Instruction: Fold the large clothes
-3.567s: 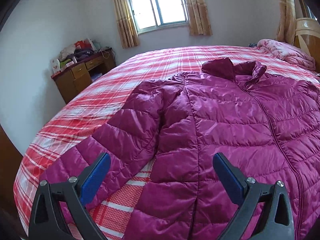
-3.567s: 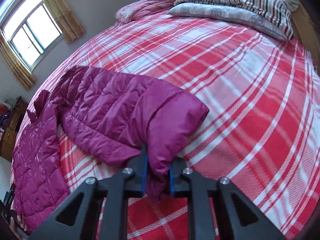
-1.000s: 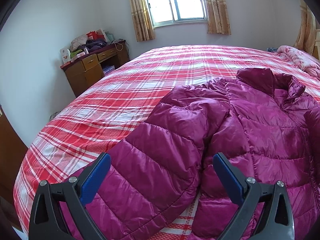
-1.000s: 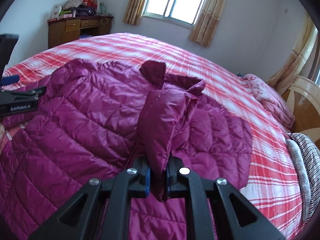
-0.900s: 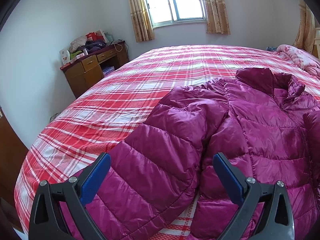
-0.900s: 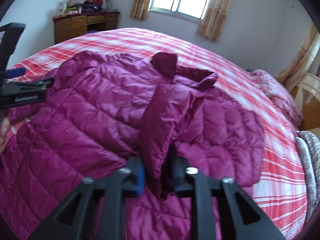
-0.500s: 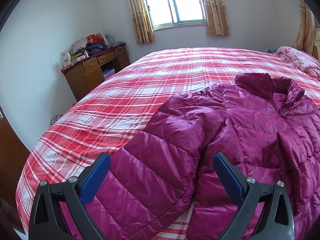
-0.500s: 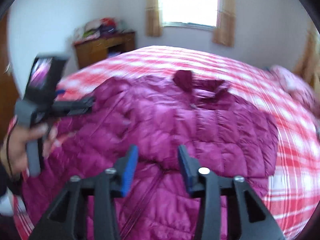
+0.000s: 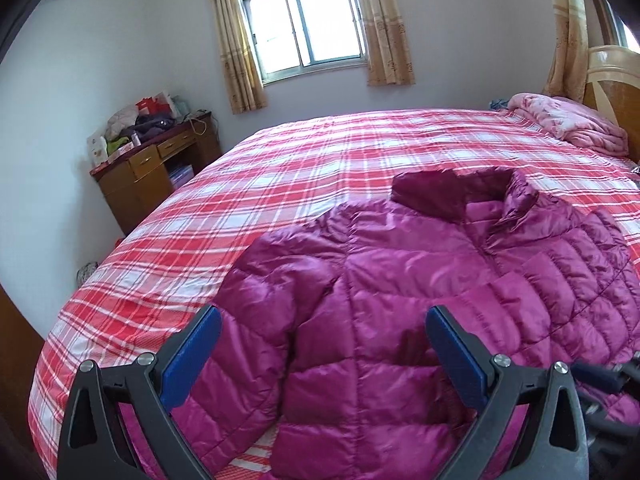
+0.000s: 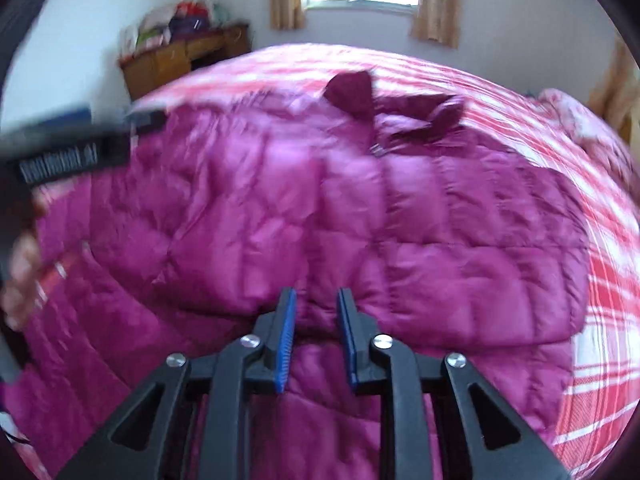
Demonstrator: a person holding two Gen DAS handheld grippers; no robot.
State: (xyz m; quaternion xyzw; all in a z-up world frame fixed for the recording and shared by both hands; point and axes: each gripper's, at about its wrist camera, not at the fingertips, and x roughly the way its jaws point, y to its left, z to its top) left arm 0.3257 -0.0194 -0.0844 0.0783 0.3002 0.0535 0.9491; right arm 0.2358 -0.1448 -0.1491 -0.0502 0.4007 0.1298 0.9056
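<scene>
A magenta quilted jacket (image 9: pixel 400 300) lies front up on the red plaid bed (image 9: pixel 280 184), collar toward the window. One sleeve (image 10: pixel 460 260) is folded across its chest. My left gripper (image 9: pixel 320 344) hangs open and wide above the other sleeve and shoulder, holding nothing. In the blurred right wrist view, my right gripper (image 10: pixel 316 320) hovers just over the jacket (image 10: pixel 360 200) near the folded sleeve's end. Its jaws are closing to a narrow gap with no fabric pinched between them. The left gripper's body (image 10: pixel 72 152) and a hand (image 10: pixel 20 280) show at the left there.
A wooden desk (image 9: pixel 152 168) piled with clutter stands left of the bed by the wall. A pink blanket (image 9: pixel 572 124) lies against the headboard (image 9: pixel 612 84) at the right. Bare plaid bedspread stretches between the jacket and the window.
My right gripper let go of the sleeve, which now lies across the jacket's chest, and its jaws opened then narrowed. My left gripper rose and shifted right, still open.
</scene>
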